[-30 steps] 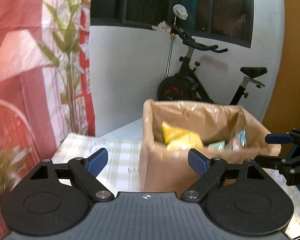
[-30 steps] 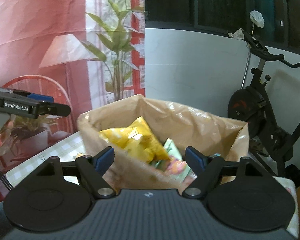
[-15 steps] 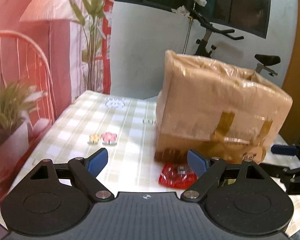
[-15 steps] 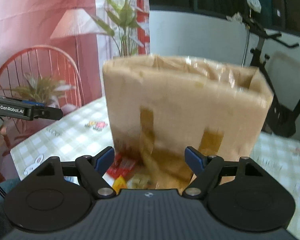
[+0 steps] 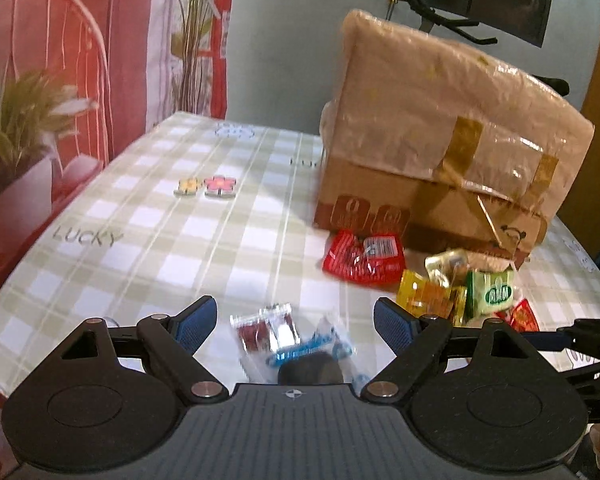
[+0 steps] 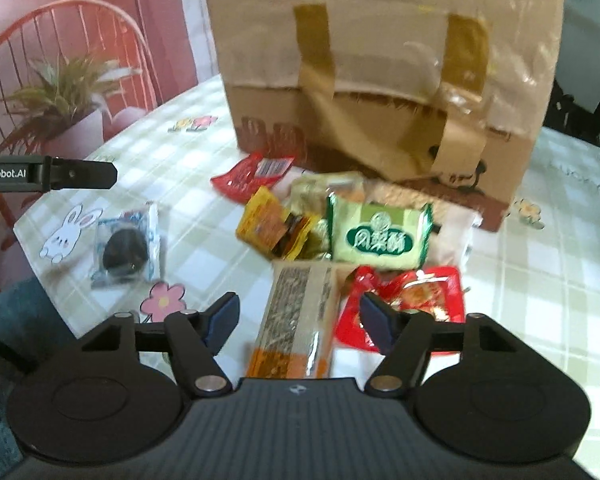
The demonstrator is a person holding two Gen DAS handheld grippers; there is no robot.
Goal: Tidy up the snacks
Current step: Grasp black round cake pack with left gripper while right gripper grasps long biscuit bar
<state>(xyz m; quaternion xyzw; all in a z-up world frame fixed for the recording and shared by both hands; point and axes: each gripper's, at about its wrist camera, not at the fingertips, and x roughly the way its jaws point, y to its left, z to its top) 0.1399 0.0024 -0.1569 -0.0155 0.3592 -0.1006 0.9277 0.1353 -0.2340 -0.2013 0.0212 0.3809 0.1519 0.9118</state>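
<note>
I see the box [image 6: 380,80] standing on the checked desk [image 5: 180,220], and I place everything from it. A heap of snacks lies just in front of the box: a red pack [image 6: 252,176] at its left corner, a yellow pack [image 6: 268,224] and a green pack [image 6: 380,236] touching each other nearer to me, then a long seed bar [image 6: 300,312] and a red tray pack [image 6: 416,300] nearest. A cookie pack [image 6: 124,244] lies well left of the heap, beside a rabbit sticker [image 6: 66,236].

My left claw [image 5: 294,320] is spread wide and holds nothing; the cookie pack [image 5: 300,344] lies below its gap. My right claw [image 6: 300,316] is spread too, empty, over the near end of the seed bar.
</note>
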